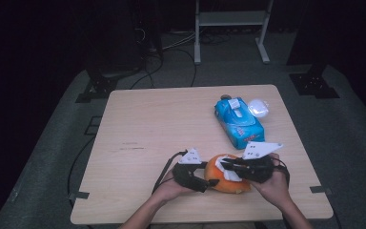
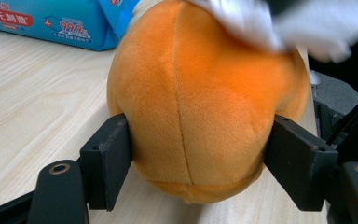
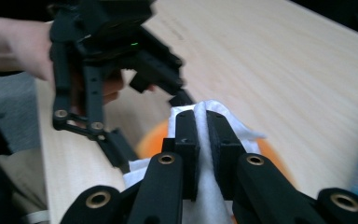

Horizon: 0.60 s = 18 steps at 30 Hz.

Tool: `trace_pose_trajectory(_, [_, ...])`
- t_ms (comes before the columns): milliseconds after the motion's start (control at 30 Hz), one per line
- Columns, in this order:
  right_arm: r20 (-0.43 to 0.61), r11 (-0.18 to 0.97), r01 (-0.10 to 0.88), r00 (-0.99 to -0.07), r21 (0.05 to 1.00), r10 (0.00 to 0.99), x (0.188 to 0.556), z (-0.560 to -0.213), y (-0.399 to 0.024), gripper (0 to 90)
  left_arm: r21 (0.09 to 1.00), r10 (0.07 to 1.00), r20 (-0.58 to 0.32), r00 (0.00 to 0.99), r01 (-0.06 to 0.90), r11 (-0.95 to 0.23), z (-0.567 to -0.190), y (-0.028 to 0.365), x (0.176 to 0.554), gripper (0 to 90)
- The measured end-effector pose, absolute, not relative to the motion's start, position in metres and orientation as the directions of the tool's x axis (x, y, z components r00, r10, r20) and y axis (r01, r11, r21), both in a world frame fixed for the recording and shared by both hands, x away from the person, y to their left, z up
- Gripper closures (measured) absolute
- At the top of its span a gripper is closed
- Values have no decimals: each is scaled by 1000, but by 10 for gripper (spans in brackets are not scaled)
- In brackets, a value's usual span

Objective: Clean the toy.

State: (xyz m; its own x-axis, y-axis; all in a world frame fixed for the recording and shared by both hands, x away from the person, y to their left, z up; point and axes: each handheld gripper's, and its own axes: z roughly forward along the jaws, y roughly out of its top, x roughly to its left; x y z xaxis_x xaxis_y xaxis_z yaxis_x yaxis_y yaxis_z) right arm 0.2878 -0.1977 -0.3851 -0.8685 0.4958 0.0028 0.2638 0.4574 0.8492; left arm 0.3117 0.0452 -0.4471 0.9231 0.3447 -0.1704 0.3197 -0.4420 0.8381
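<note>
An orange plush toy [image 1: 228,185] lies near the table's front edge. My left gripper [image 1: 210,175] grips it from the left. In the left gripper view both black pads press into the sides of the plush [image 2: 200,107], so the left gripper [image 2: 198,144] is shut on it. From the right, my right gripper [image 1: 225,165] holds a white wipe [image 1: 229,174] against the top of the plush. In the right gripper view the right gripper [image 3: 201,119] is shut, with the wipe [image 3: 235,123] pinched between its jaws over the orange plush [image 3: 150,139].
A blue pack of wet wipes [image 1: 238,122] lies at the back right of the wooden table [image 1: 147,129], with a white round plastic piece [image 1: 258,108] beside it. A small dark object [image 1: 226,97] sits at the far edge. Cables trail on the floor behind.
</note>
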Motion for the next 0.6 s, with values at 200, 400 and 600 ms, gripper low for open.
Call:
trace_pose_trajectory(200, [27, 396, 310, -815, 864, 579, 295, -383, -234, 831, 846, 320, -217, 922, 341, -409, -451, 45, 313, 187])
trace_pose_trajectory(400, [5, 448, 302, -833, 842, 554, 292, -391, -219, 831, 853, 336, -165, 927, 305, -423, -448, 39, 308, 281])
trace_pose_trajectory(600, [-38, 504, 220, -891, 835, 453, 277, -388, -178, 830, 850, 331, -98, 939, 252, -463, -442, 33, 301, 299])
